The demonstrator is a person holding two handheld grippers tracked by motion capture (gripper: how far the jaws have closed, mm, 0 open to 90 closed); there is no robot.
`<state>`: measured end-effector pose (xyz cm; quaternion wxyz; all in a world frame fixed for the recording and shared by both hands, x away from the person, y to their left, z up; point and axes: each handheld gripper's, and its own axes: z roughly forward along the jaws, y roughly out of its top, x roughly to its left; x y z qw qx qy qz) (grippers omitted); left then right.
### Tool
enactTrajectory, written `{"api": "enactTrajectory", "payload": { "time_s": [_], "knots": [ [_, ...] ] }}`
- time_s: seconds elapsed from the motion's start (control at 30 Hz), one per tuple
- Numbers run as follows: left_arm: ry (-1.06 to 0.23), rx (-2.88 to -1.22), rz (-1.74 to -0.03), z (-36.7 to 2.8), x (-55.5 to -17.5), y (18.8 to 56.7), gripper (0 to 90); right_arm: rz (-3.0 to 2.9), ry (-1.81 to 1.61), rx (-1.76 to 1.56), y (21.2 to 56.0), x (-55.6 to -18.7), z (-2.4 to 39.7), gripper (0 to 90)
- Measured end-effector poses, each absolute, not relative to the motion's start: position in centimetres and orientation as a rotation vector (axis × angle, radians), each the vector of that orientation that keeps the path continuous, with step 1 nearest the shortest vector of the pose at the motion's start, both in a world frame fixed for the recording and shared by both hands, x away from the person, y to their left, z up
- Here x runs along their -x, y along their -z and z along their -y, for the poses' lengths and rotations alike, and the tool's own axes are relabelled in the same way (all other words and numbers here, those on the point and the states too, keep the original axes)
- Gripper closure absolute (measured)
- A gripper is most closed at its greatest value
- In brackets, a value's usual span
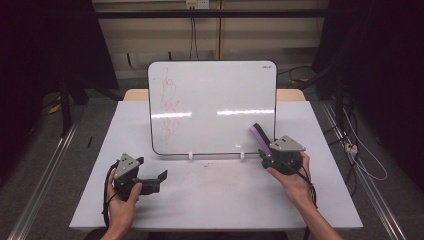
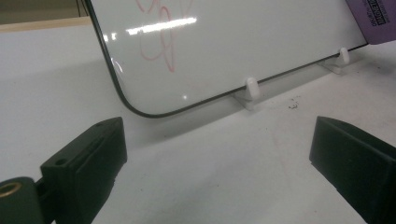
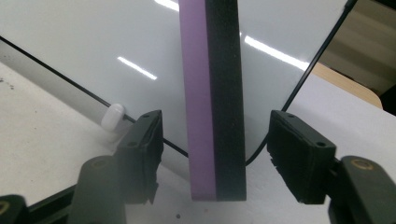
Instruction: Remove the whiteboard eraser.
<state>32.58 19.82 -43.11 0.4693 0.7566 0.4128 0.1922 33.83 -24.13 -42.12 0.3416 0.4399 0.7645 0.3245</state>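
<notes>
Bracketing the eraser: your right gripper [image 3: 212, 154], jaws either side, not pressing.
Eraser [image 3: 215, 102]: upright on edge, against whiteboard [image 1: 212, 100] lower right corner.
Left gripper [image 2: 219, 163]: yours, released, hovering over table [image 1: 215, 195].

Eraser [image 3: 212, 93] top cut off; label [image 2: 379, 14] unreadable.
</notes>
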Motion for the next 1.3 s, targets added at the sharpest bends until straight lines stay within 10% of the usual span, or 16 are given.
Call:
{"api": "enactTrajectory", "payload": {
  "time_s": [0.5,1.3],
  "knots": [
    [-0.466,-1.847,-1.011,-20.05,-32.5,43.13,4.0,-2.01,-0.783,-1.158,42.82,-34.49,23.79,58.9],
    [-0.466,-1.853,-1.018,-20.17,-32.57,43.2,4.1,-1.999,-0.831,-1.159,42.43,-34.23,24.01,64.1]
  ]
}}
